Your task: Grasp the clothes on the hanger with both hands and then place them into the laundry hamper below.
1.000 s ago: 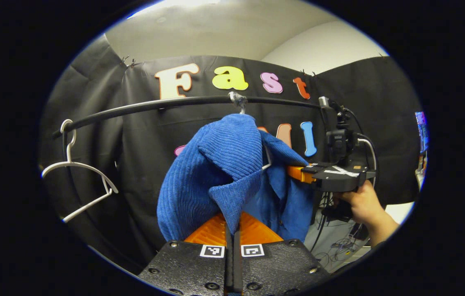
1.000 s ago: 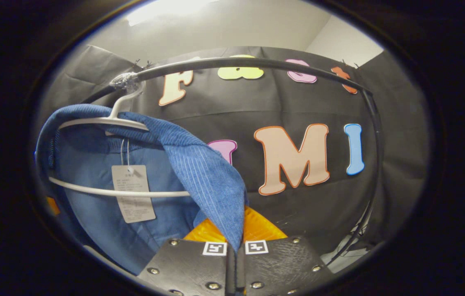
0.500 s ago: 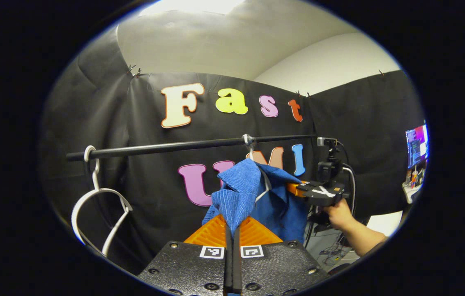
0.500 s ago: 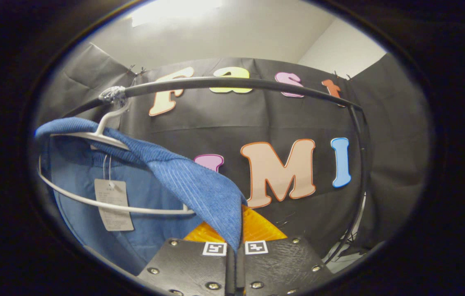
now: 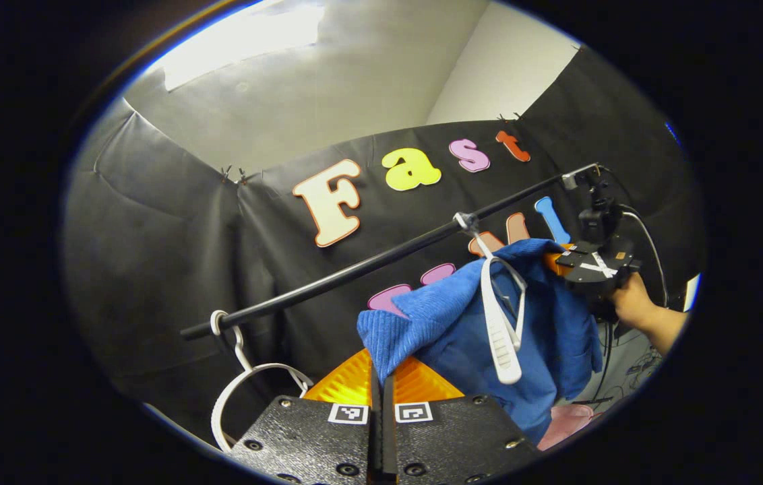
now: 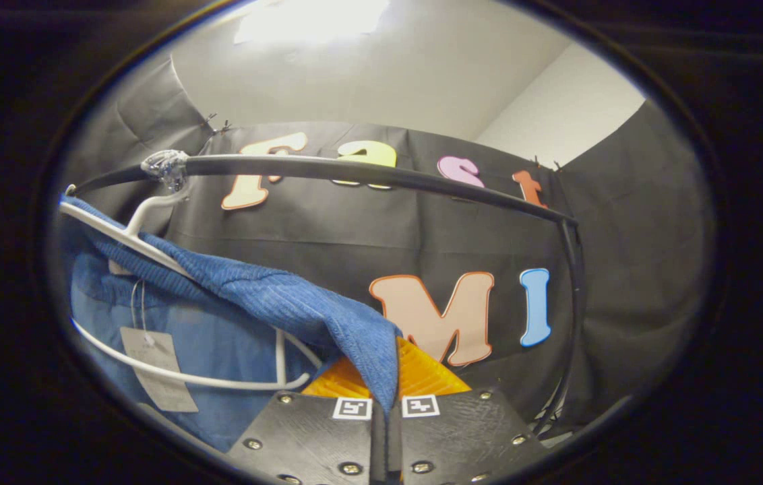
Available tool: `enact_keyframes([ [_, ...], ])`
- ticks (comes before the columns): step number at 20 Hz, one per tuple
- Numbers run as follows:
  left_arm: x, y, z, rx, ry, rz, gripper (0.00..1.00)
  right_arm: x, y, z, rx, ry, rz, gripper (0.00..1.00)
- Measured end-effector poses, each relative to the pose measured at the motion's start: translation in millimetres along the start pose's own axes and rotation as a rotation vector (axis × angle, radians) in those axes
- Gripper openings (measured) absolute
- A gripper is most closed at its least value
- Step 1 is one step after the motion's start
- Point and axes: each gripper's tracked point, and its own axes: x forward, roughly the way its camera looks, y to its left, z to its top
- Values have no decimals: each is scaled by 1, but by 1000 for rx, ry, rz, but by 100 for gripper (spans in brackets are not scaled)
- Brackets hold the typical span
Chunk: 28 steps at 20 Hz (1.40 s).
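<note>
Garment: one blue garment (image 5: 462, 323), partly off its white hanger (image 5: 499, 323).
Hangers: two on the rail (image 5: 368, 263).
Your left gripper (image 5: 381, 367): clenched on garment.
Your right gripper (image 6: 388, 377): clenched on garment.

You are looking at one blue garment (image 5: 462, 323), two white hangers — one (image 5: 503, 316) carrying the garment, one (image 5: 247, 384) bare — one black rail (image 5: 354, 269), one paper tag (image 6: 156, 370), and two grippers, left (image 5: 381, 387) and right (image 6: 387, 397).
</note>
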Motion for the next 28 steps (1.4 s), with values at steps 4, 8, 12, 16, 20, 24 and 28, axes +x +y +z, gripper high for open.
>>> enact_keyframes([
  [4, 24, -5, -13, -34, 1, 27, 0, 24, -10, -17, 31, 36, -32, 2],
  [8, 35, -14, -18, -121, -6, 25, 0, 37, -6, -36, 30, 82, -13, 2],
  [12, 43, -6, -19, -176, -35, 63, 0, 48, 7, -57, 36, 138, 25, 2],
  [16, 49, -9, -34, -221, -28, 90, 0, 59, 33, -97, 59, 213, 82, 2],
  [20, 61, -24, -69, -310, 23, 83, 0, 61, 47, -160, 94, 314, 92, 2],
  [24, 56, -38, -106, -355, 69, 77, 0, 35, 45, -202, 158, 380, 88, 2],
  [28, 38, -43, -111, -364, 54, 102, 0, -7, 45, -193, 202, 369, 92, 2],
])
